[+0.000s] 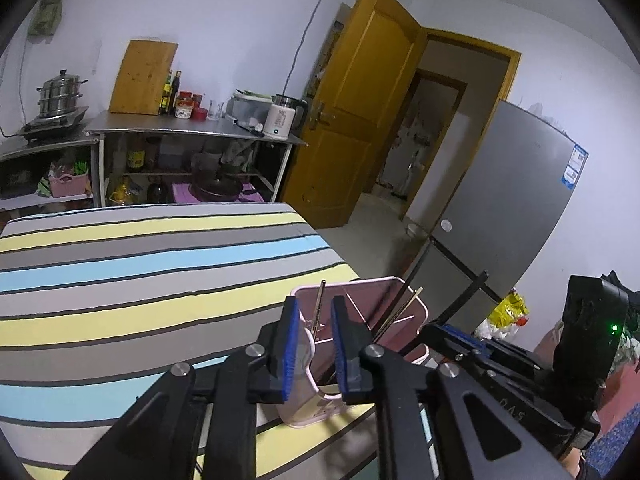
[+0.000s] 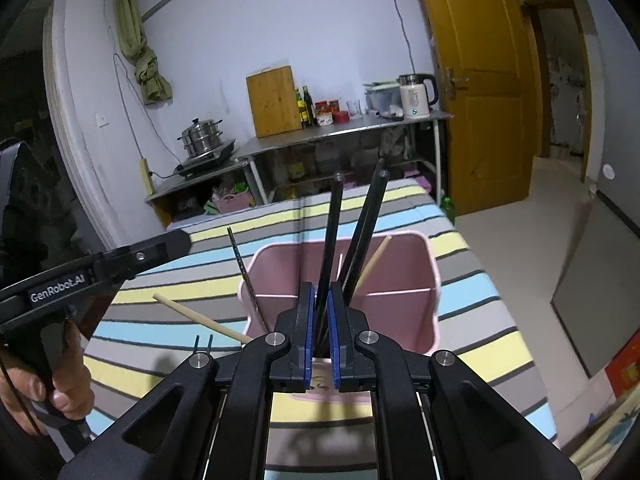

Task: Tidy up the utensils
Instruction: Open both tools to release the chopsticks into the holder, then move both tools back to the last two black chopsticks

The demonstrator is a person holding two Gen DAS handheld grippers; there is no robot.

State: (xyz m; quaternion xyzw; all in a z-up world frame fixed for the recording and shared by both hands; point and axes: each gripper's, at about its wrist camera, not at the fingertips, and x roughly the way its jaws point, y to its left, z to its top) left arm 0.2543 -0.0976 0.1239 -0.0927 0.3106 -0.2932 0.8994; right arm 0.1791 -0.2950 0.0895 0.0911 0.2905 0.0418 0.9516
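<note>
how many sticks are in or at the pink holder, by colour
black chopsticks: 3
pale wooden chopsticks: 2
dark patterned stick: 1
total: 6, at the pink holder

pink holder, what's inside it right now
The pink holder has thin dividers inside. Leaning in it are black chopsticks, one gripped by the right gripper, a wooden chopstick and a thin metal utensil. Its bottom is hidden.

striped cloth [image 1: 120,280] | yellow door [image 1: 360,112] | fridge [image 1: 516,200] | steamer pot [image 2: 200,140] | kettle [image 2: 416,94]
</note>
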